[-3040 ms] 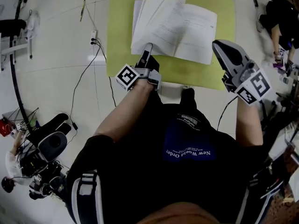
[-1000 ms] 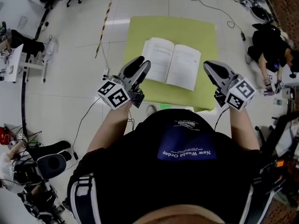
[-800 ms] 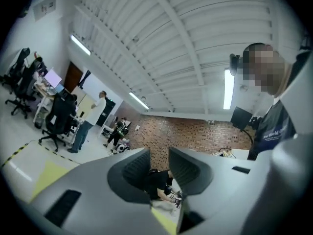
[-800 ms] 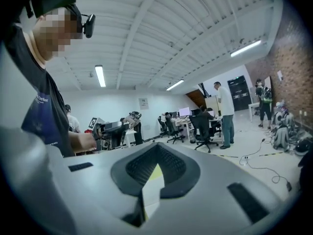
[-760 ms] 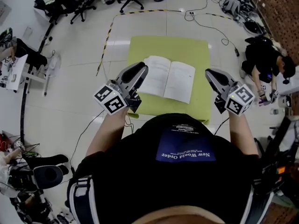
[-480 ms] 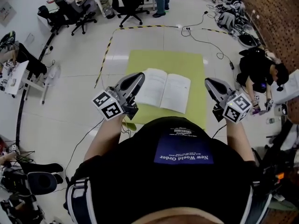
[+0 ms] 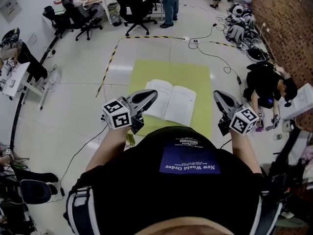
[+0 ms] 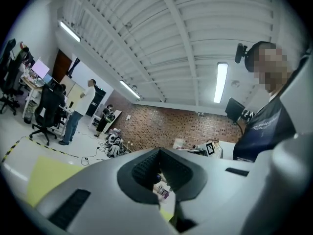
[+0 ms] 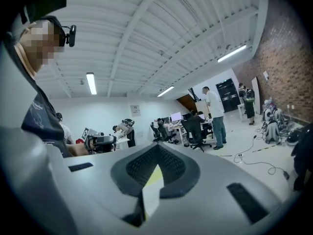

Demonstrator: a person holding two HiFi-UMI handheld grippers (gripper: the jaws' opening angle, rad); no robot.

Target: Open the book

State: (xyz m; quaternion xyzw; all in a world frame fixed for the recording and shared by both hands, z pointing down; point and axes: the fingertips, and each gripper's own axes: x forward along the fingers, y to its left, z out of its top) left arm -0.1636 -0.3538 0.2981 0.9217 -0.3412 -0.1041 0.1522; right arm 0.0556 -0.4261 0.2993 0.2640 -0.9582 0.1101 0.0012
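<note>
The book lies open and flat on the green mat on the floor, white pages up. My left gripper is raised above the mat's left side, level, shut and empty; its tip overlaps the book's left page in the head view but hangs well above it. My right gripper is held over the mat's right edge, apart from the book, shut and empty. In the left gripper view the left gripper points across the room, as does the right gripper in its own view.
Cables trail over the white floor behind the mat. Striped floor tape runs along its left. Office chairs and a standing person are at the back. Another person crouches at the right.
Both grippers have drawn back from the book and risen. The left jaws have come together. The book stays open on the mat and looks smaller as the head view rises.
</note>
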